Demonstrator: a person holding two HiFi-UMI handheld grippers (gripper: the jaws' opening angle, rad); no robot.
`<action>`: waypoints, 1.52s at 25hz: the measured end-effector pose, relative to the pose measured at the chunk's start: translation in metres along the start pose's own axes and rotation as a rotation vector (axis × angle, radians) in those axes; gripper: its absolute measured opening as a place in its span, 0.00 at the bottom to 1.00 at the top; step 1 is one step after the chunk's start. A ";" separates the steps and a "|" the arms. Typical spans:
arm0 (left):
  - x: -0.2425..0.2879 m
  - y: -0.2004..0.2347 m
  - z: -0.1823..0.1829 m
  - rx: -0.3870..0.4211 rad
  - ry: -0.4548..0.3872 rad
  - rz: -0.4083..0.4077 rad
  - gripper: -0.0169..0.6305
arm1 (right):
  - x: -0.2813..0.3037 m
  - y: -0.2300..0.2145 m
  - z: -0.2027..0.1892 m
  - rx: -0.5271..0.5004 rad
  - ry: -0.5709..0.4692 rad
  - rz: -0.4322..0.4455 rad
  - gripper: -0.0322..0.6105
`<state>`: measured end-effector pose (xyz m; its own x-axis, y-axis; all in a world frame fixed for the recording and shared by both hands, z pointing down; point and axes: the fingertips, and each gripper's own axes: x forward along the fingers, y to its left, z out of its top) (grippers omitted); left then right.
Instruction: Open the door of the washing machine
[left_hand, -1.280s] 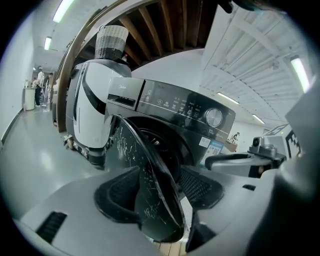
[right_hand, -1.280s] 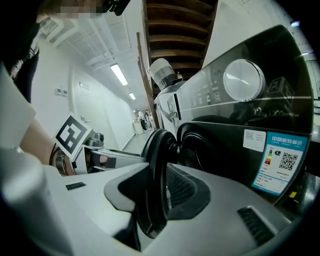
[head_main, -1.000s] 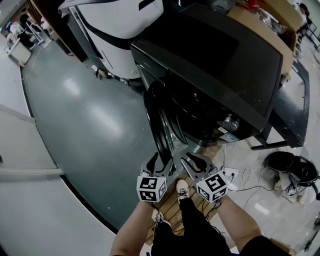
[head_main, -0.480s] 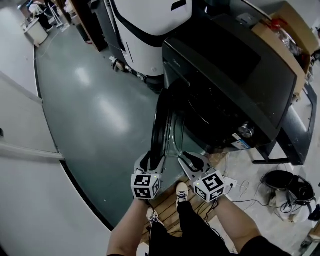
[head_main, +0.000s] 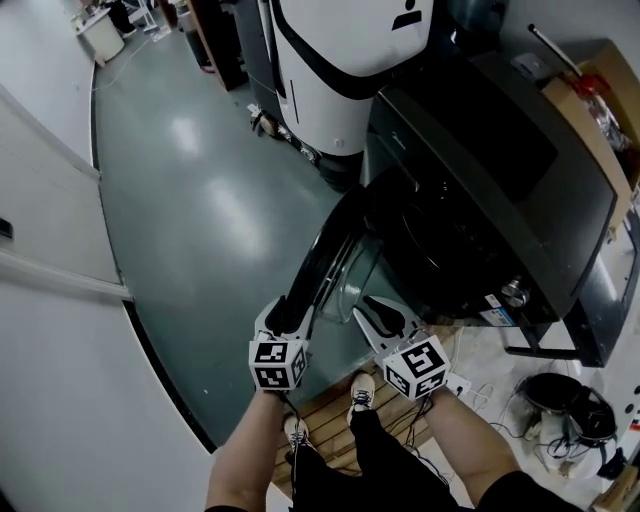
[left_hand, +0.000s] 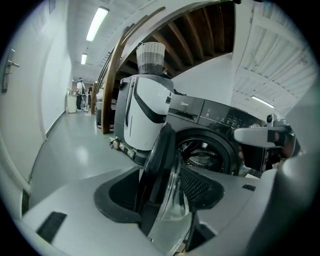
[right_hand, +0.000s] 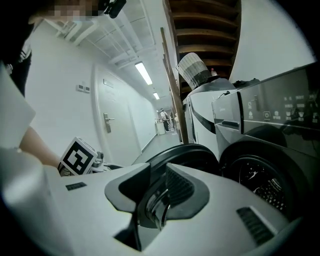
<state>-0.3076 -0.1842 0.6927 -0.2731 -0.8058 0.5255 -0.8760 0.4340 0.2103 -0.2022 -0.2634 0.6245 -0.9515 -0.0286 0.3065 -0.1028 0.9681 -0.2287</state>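
A black front-loading washing machine (head_main: 480, 190) stands at the right, and its round door (head_main: 325, 260) is swung out edge-on toward me. My left gripper (head_main: 283, 315) is shut on the door's free rim. In the left gripper view the door (left_hand: 155, 170) fills the gap of the left gripper (left_hand: 165, 187), with the drum opening (left_hand: 205, 155) beyond. My right gripper (head_main: 372, 318) hangs just right of the door's inner side. Its jaws stand apart in the right gripper view (right_hand: 157, 192), and the door's inner ring (right_hand: 159, 202) shows in the gap. No pad is seen pressing.
A tall white appliance (head_main: 340, 50) stands beside the machine at the back. A cardboard box (head_main: 590, 110) sits at the machine's far side. I stand on a wooden pallet (head_main: 330, 412); cables and a power strip (head_main: 465, 385) lie at the right. Grey floor (head_main: 190, 200) spreads left to a white wall (head_main: 40, 230).
The door has swung further out from the machine's front. Both grippers moved back and left with it, the left one staying on the rim.
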 end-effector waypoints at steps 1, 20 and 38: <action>0.002 0.005 0.002 -0.004 -0.001 0.011 0.43 | 0.005 0.000 0.002 -0.003 0.001 0.006 0.22; -0.011 0.061 0.039 -0.050 -0.041 0.128 0.43 | 0.052 0.024 0.045 -0.048 -0.006 0.082 0.22; -0.153 -0.014 0.098 0.078 -0.176 -0.128 0.05 | -0.022 0.100 0.094 -0.055 -0.090 -0.056 0.08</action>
<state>-0.2928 -0.1068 0.5284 -0.2167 -0.9133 0.3449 -0.9342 0.2966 0.1984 -0.2192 -0.1897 0.5082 -0.9671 -0.1024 0.2327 -0.1423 0.9765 -0.1618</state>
